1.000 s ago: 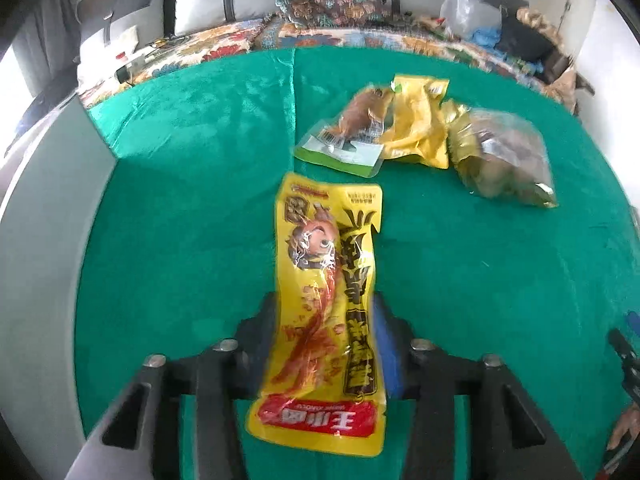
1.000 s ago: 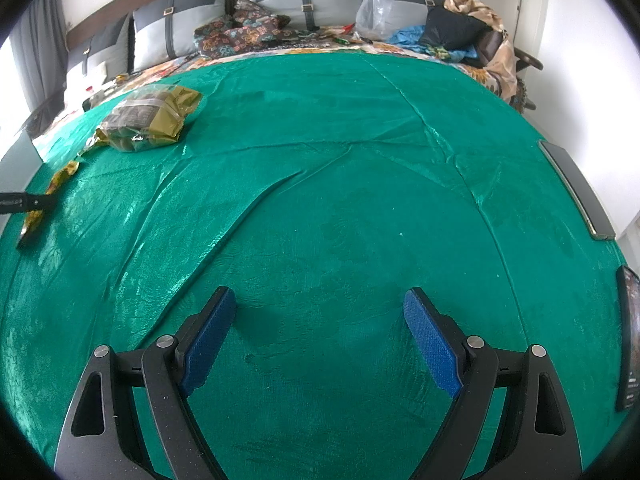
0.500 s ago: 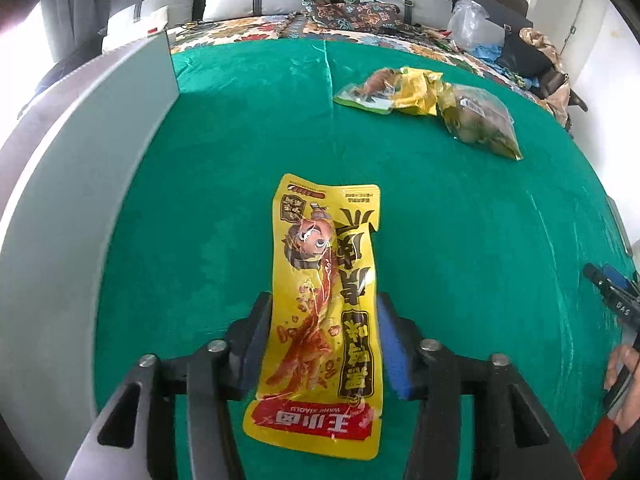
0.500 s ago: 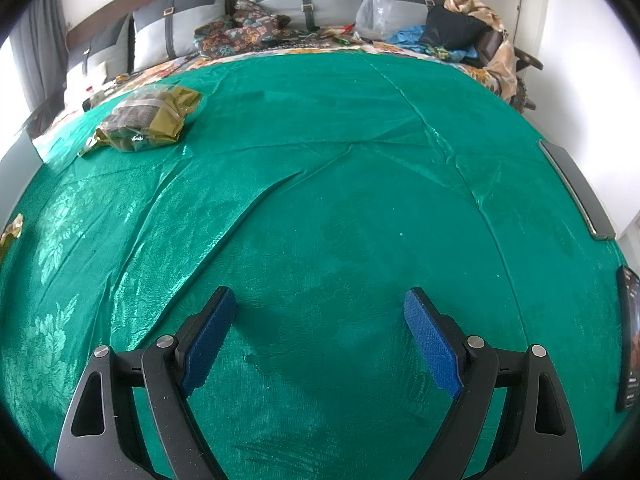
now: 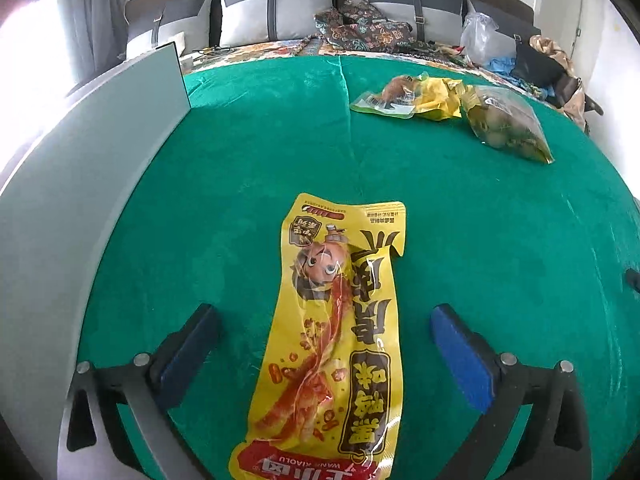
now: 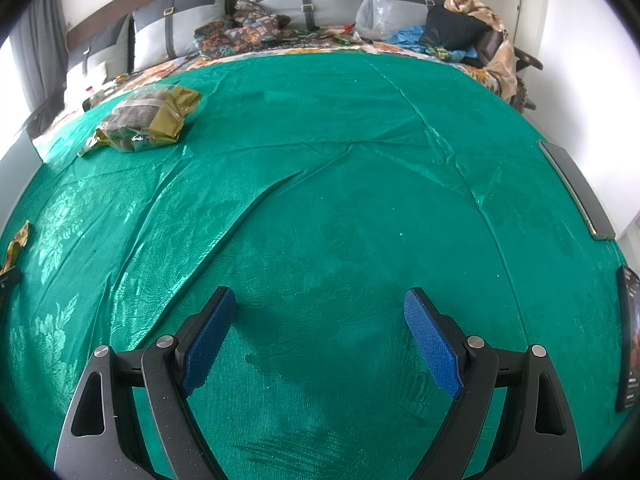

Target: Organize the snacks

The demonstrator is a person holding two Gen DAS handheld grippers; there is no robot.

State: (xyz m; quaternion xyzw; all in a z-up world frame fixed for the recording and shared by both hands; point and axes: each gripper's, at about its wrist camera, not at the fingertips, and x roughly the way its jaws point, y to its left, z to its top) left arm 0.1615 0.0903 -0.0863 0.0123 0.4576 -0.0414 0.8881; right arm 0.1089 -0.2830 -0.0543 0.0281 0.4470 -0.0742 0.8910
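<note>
Lying free between the apart fingers of the left gripper [image 5: 324, 320]: yellow snack pack [image 5: 336, 344] | right gripper [image 6: 320, 320]: fingers apart, empty | left: three snack bags [image 5: 452, 108] at upper right of the frame, not yet sorted

green cloth [image 5: 248, 152] spread over a bed, creased in long folds. on it: a long yellow snack packet [image 5: 336, 344]; farther off, touching one another, a green-edged pouch [image 5: 384, 100], a crumpled yellow packet [image 5: 438, 96], a clear bag [image 5: 508, 124].

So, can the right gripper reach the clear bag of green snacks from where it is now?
Probably yes. The right gripper is open, and only bare green cloth lies between it and the clear bag, far to its left.
</note>
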